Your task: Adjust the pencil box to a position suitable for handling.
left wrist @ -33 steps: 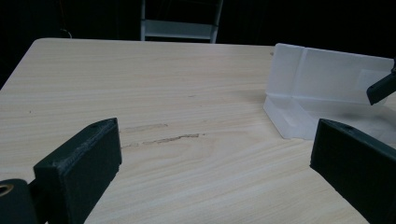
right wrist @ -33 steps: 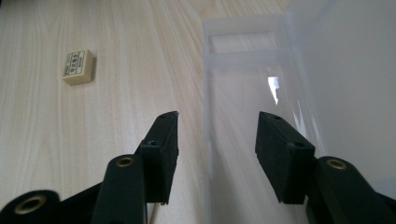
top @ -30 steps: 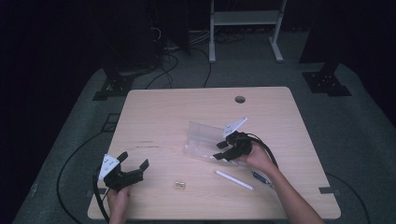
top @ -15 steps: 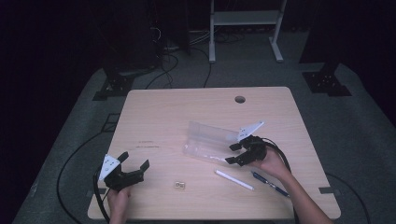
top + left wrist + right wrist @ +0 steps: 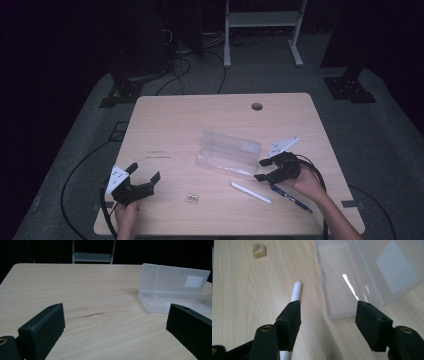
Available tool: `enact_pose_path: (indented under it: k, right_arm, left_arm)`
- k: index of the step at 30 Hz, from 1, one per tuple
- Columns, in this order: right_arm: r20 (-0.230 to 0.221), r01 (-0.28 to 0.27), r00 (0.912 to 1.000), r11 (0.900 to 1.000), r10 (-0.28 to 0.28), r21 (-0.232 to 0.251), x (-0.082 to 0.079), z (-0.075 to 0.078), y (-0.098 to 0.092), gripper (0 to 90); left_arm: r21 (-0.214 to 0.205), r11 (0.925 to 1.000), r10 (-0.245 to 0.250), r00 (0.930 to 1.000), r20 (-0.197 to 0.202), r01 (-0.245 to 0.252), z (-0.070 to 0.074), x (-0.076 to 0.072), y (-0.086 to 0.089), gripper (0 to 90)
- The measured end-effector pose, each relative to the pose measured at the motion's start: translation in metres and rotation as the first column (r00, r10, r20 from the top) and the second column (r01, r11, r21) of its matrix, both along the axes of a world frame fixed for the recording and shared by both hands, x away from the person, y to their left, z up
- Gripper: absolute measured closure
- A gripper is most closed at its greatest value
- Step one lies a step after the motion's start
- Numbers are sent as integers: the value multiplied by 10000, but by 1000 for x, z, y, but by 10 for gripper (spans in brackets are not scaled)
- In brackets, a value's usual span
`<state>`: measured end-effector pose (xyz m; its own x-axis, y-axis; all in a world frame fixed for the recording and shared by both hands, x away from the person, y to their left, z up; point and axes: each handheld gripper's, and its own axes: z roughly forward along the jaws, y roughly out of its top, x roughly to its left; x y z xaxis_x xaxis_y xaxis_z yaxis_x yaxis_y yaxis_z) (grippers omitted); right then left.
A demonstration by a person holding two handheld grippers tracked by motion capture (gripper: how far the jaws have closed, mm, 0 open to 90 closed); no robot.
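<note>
Box (image 5: 227, 153) (clear plastic, hinged) beside slim white stick (image 5: 250, 192)

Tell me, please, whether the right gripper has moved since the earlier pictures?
Yes. The right gripper has drawn away from the clear plastic box toward the table's right edge; its jaws have just been opening, with nothing between them.

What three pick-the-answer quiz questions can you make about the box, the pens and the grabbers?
1. Where is the eraser? A in the box B on the table C in a gripper
2. What colour is the stick near the right gripper? A white B red C green
3. The box lid is: A shut B open C missing

B: it lies on bare wood of the table.
A: it is plainly white.
B: the lid stands up behind the tray.
</note>
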<state>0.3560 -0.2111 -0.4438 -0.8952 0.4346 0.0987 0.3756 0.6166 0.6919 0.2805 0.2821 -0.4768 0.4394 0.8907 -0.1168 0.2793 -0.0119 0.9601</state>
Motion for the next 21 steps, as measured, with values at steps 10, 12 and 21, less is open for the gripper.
enact_pose_path:
  k: [10, 12, 21]
  right_arm:
    - [-17, 265, 9996, 9996, -265, -121, -16, -7, -22, 384]
    - [24, 296, 9996, 9995, -296, -131, -20, -9, -26, 394]
    - [-105, 420, 9991, 9988, -422, -243, -36, -19, -41, 416]
  left_arm:
    - [-13, 10000, -29, 10000, 27, 29, 0, 0, 1, 11]
    - [1, 10000, -49, 10000, 27, 49, 0, 0, 1, 11]
    - [-8, 10000, -38, 10000, 3, 38, -1, 0, 1, 11]
